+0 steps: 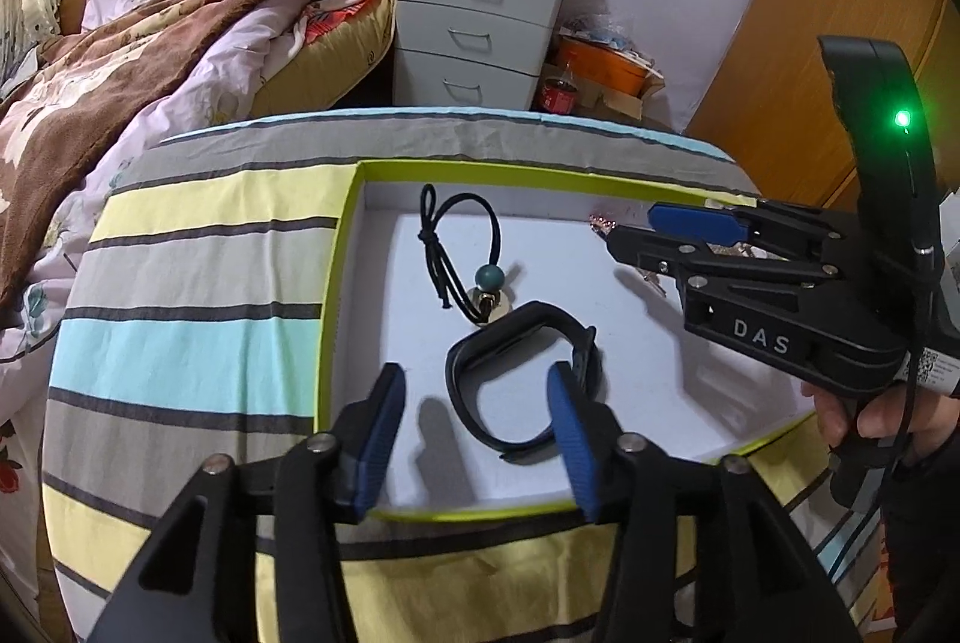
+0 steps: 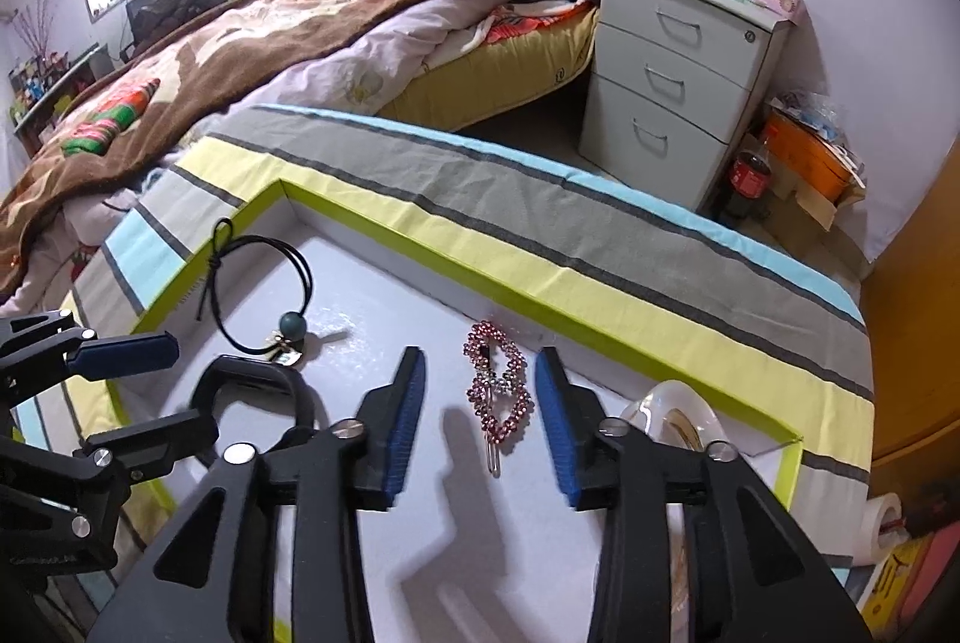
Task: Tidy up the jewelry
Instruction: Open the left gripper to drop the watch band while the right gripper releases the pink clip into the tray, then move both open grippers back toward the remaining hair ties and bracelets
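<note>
While both grippers hang over the white tray, each has its fingers spread with nothing between the pads. Ahead of the left gripper, a black wristband lies between its fingers, with a black hair tie farther out. Between the fingers of the right gripper lies a pink hair clip. Under the tray, a striped cloth covers the table.

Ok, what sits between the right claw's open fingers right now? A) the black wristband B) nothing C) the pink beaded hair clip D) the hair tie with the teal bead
C: in the right wrist view the pink beaded hair clip lies on the white tray floor between the right claw's open fingers.
</note>
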Demonstrator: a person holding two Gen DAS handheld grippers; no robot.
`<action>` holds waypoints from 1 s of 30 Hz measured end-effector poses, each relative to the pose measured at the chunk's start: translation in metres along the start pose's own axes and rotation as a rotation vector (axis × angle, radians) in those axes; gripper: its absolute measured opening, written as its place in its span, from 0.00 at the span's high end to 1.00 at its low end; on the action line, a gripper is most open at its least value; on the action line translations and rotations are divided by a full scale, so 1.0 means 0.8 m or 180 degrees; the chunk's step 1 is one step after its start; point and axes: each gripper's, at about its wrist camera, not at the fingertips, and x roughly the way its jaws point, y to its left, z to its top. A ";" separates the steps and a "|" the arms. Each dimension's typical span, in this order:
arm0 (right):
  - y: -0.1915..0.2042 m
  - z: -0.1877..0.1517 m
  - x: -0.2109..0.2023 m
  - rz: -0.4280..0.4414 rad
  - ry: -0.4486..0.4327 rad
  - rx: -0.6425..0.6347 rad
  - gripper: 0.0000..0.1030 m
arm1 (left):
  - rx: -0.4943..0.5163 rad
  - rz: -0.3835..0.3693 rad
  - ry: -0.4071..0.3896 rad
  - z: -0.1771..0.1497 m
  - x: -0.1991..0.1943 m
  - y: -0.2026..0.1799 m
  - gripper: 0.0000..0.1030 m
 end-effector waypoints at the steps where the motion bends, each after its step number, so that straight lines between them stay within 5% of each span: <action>1: 0.000 -0.001 -0.005 0.0009 -0.0023 0.0013 0.59 | -0.0007 0.0000 -0.0017 -0.001 -0.004 0.000 0.47; 19: 0.008 -0.072 -0.134 0.0130 -0.0503 0.0202 0.59 | -0.0132 -0.0169 -0.0383 -0.051 -0.108 -0.002 0.33; 30: 0.025 -0.169 -0.158 0.0267 -0.0316 0.0256 0.59 | -0.0320 -0.0258 -0.0358 -0.109 -0.128 0.017 0.32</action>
